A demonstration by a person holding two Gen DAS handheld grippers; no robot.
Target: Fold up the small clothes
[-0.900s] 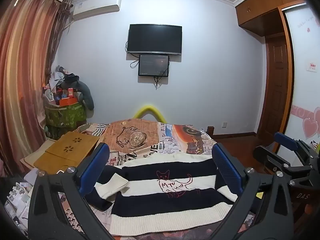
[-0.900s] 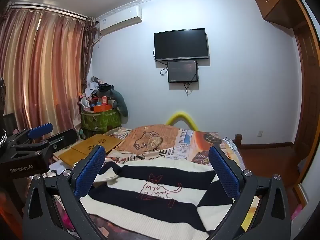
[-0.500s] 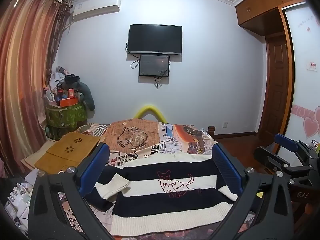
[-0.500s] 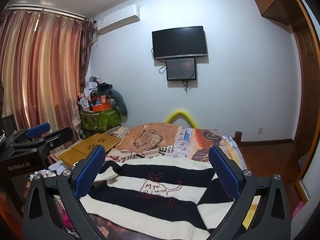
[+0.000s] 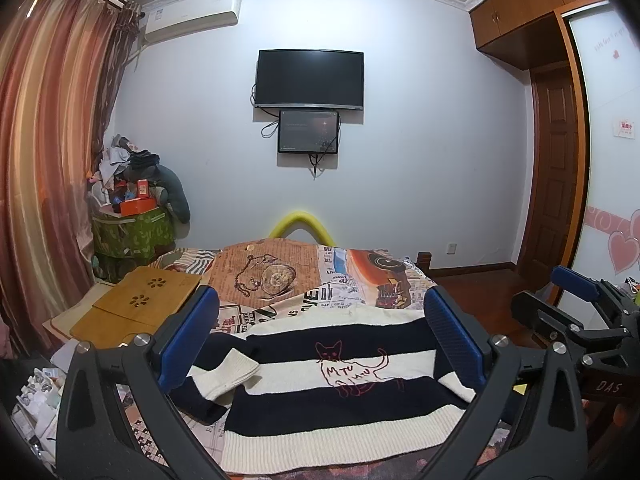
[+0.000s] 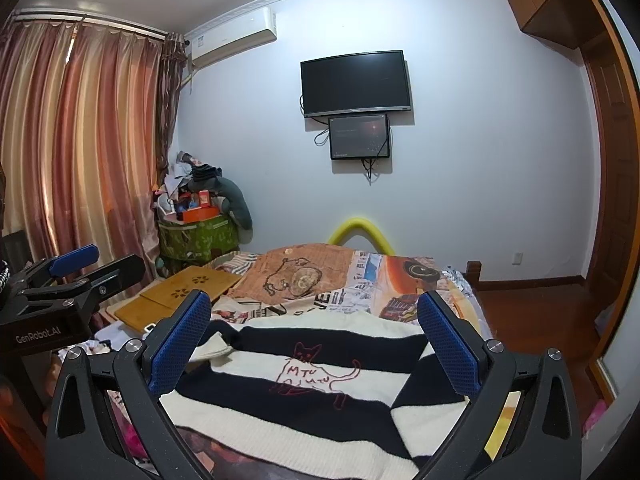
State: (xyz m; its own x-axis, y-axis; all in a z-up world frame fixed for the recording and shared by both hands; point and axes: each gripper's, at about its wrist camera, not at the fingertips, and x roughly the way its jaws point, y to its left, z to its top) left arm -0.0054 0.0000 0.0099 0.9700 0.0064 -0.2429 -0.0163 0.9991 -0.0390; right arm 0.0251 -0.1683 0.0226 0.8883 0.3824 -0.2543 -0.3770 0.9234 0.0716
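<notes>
A small navy-and-cream striped sweater [image 5: 332, 392] with a red cat drawing lies flat on the bed, its hem toward me. Both sleeves are folded in over the body; the left cuff [image 5: 228, 372] rests on the left side. It also shows in the right wrist view [image 6: 304, 384]. My left gripper [image 5: 320, 336] is open and empty, held above the sweater's near edge. My right gripper [image 6: 316, 340] is open and empty, also above the sweater. Each gripper shows at the side of the other's view.
The bed has a patchwork print cover [image 5: 280, 280]. A wooden lap tray [image 5: 140, 304] lies at the bed's left. A cluttered green bin [image 5: 132, 232] stands by the curtain [image 5: 44, 160]. A TV [image 5: 310, 78] hangs on the far wall. A wooden door [image 5: 556, 168] is at right.
Both views have shifted only slightly. The right wrist view has tilted down a little. The sweater has not moved and both grippers stay open.
</notes>
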